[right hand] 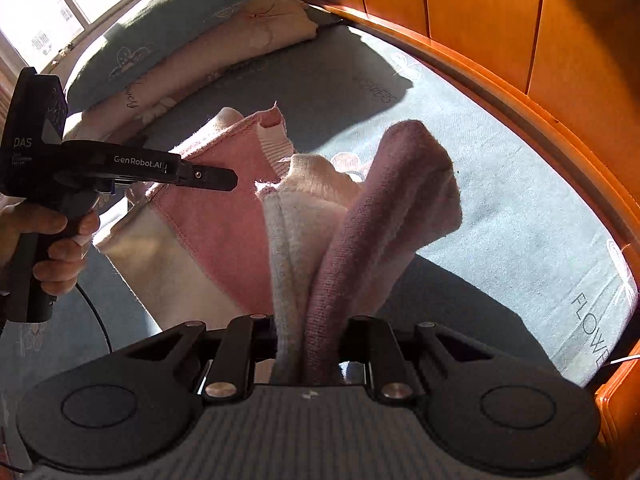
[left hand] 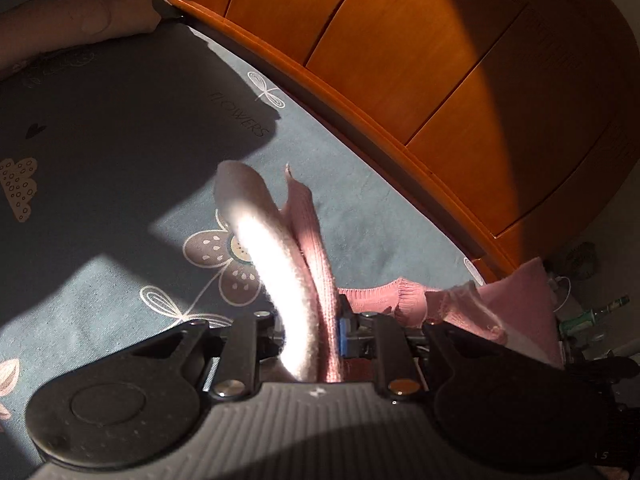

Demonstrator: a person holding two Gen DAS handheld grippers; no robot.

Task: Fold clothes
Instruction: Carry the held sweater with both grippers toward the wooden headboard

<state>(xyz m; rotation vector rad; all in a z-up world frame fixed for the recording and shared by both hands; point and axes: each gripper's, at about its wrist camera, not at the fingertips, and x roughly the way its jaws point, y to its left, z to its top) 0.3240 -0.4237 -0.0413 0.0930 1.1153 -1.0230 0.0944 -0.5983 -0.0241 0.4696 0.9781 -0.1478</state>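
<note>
My right gripper [right hand: 308, 344] pinches a bunched edge of the pink-and-white knit garment [right hand: 224, 220], my left gripper [left hand: 316, 332] clamps another edge, so it hangs lifted between them above the bed sheet [right hand: 500, 208], ready to spread.

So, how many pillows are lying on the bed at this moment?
2, stacked at the head of the bed near the window: a blue-grey pillow on top and a pale pink pillow beneath it. More may lie hidden outside the views.
</note>
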